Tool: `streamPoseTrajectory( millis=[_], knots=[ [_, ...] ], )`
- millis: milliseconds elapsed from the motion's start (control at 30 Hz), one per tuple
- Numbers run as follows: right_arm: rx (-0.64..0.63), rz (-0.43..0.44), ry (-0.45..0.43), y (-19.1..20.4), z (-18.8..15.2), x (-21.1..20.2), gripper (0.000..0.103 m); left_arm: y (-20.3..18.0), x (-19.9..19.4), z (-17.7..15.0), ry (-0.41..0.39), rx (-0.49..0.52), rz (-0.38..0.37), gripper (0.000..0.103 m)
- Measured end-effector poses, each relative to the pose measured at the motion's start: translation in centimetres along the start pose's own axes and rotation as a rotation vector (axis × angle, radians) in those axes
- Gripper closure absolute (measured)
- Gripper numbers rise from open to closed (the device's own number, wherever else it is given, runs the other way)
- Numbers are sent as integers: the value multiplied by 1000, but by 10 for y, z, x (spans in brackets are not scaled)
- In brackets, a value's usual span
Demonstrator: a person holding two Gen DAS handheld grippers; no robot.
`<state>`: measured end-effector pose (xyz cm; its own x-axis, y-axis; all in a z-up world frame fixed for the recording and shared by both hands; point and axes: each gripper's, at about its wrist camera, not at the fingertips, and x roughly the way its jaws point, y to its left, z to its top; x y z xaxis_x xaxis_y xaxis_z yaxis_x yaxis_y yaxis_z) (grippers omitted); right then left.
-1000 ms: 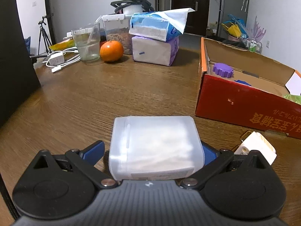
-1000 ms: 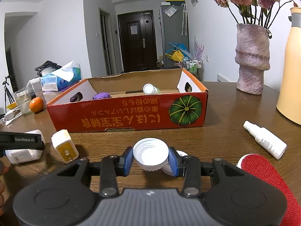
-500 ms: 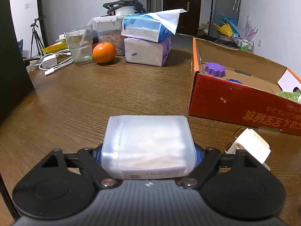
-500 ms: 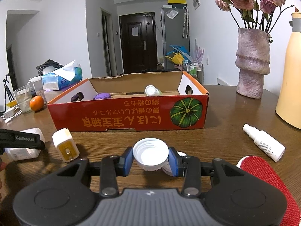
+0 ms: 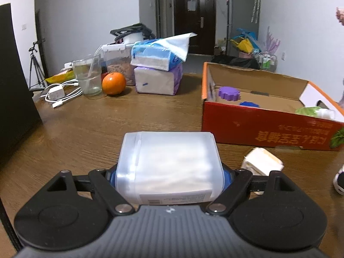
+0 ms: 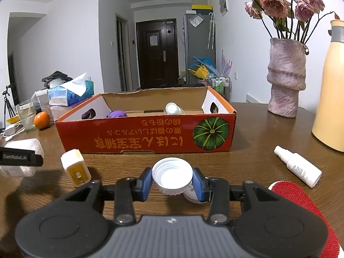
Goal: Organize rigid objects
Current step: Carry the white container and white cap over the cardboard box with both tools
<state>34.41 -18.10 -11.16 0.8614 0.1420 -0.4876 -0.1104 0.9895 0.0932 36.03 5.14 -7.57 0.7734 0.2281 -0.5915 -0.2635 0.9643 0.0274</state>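
My left gripper is shut on a translucent white plastic box, pads pressed on its two sides, held a little above the wooden table. In the right wrist view the same box shows at the far left. My right gripper is shut on a white screw cap, open side facing the camera, with another round white item on the table under it. The red cardboard box stands open ahead, holding a purple lid and a bottle.
A small white and yellow case stands before the red box. A white spray bottle and red pad lie right. A vase and yellow jug stand beyond. An orange, glass and tissue packs sit far left.
My left gripper's jaws closed onto the plastic box, then rose with it and swung toward the red box. The right gripper and its cap kept still.
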Motion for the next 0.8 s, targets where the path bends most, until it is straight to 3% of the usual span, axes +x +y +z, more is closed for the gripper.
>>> streamPoseTrajectory(
  millis=[400, 800],
  knots=[
    [-4, 28, -42, 3, 8, -21, 64, -22, -40, -2, -68, 74, -89, 19],
    [-15, 36, -82, 8, 26, -31, 64, -39, -56, 12, -100, 78, -147, 19]
  ],
)
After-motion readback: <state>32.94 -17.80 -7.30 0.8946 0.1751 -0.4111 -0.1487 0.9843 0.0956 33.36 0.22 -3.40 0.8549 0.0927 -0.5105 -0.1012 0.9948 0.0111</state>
